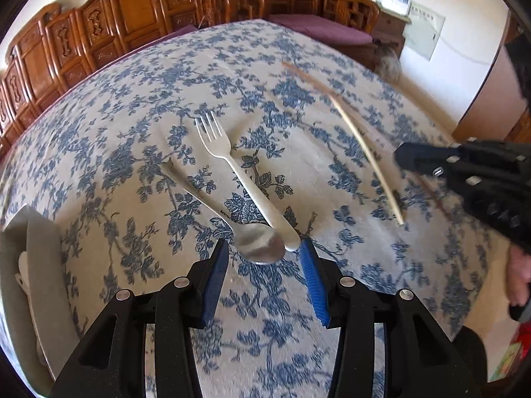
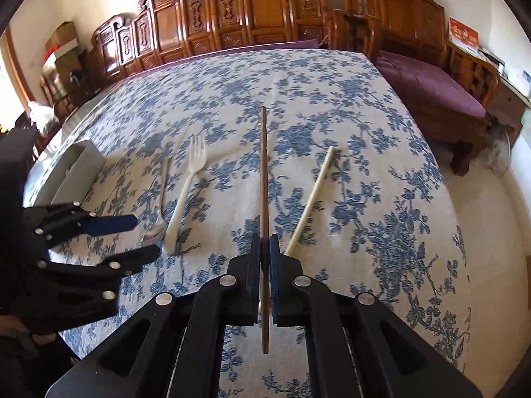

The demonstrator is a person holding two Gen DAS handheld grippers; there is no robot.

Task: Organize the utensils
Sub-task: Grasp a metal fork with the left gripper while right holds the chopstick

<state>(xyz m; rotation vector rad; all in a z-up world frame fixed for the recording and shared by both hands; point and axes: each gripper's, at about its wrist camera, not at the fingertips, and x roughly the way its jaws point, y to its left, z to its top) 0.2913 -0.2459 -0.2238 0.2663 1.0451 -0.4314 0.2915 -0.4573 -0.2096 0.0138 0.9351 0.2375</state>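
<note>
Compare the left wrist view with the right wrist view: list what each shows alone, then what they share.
Only the left wrist view shows the bowl of the metal spoon clearly, lying between the open blue-padded left gripper fingers, and a grey wall panel.

Only the right wrist view shows the right gripper shut on the dark brown chopstick, and stacked cardboard boxes.

Both show the white plastic fork, pale bamboo chopstick, grey utensil tray, blue floral tablecloth and carved wooden bench.

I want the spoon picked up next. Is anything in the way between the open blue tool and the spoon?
Nothing visible blocks it. The left tool is open right in front of the spoon bowl. The fork handle end lies against the bowl's right side, so it may get nudged.
</note>
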